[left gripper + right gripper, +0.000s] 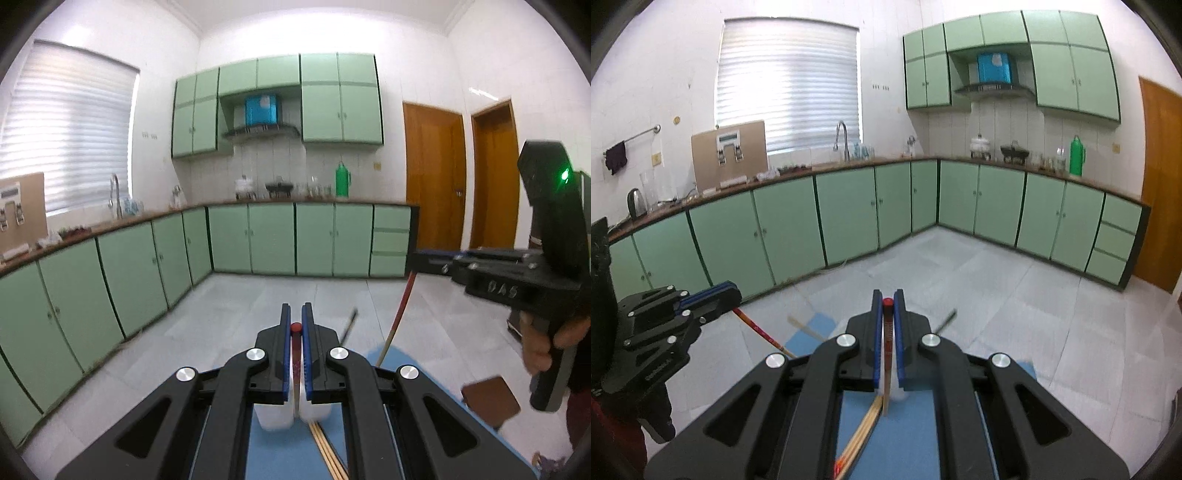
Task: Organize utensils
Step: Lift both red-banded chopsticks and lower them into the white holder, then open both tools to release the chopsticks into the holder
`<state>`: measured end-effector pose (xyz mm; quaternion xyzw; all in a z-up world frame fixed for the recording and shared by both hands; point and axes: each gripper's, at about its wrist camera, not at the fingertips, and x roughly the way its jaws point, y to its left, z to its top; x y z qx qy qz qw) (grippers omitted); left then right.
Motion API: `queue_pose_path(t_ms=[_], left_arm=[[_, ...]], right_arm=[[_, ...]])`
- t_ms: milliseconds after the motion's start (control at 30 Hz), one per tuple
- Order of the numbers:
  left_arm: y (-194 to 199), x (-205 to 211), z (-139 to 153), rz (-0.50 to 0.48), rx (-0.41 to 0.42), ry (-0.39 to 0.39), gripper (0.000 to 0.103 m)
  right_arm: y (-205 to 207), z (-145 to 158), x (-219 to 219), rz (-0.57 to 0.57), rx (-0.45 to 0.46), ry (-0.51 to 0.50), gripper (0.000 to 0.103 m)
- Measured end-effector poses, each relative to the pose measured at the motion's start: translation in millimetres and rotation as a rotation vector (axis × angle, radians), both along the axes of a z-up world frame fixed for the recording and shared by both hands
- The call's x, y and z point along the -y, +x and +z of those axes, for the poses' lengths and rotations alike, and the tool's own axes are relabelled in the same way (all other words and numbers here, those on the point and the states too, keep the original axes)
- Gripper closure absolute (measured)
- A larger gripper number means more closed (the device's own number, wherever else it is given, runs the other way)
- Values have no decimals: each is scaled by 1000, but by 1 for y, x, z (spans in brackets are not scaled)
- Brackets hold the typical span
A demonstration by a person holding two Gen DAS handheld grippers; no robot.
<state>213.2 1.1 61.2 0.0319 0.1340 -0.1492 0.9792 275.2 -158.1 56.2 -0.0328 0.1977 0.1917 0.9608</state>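
Fingers of the left gripper [296, 321] stand all but closed, their blue pads [284, 354] pinching a red-topped chopstick [296, 328] that runs down between them toward the blue mat [280, 454]. The right gripper [887, 308] is likewise drawn tight, its pads clamped on a second red-tipped chopstick [887, 347], red at the top and pale wood lower down, which hangs over the same mat.

Just behind the left gripper's pads, above the mat, sits a white container [275, 415], and beside it a bundle of pale wooden chopsticks [327, 452] lies on the mat. The right wrist view shows that bundle [862, 430] slanting across the mat, but of the container only a blurred white patch.

From the left wrist view, the right gripper appears off to the right of the mat, held by a hand [546, 345], its chopstick dangling toward the mat's edge; a brown square piece [489, 400] lies at the mat's right side. Only the right wrist view shows the left gripper from outside, left of the mat, with its chopstick slanting down, and another pale stick [807, 328] at the mat's far corner. A thin dark stick [945, 320], blurred, shows beyond the mat in both views.
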Motion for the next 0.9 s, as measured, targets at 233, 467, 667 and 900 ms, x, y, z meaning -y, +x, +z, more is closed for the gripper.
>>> queue_pose_path(t_ms=[233, 467, 667, 900], left_arm=[[35, 8, 24, 25, 75, 11, 98], [86, 14, -4, 28, 11, 21, 98], [122, 13, -42, 35, -73, 17, 98], [128, 4, -66, 52, -156, -13, 78]], right_arm=[[41, 14, -8, -22, 51, -6, 98], [85, -11, -21, -35, 25, -29, 98], [110, -49, -30, -29, -49, -31, 98], [103, -68, -36, -44, -91, -25, 74]])
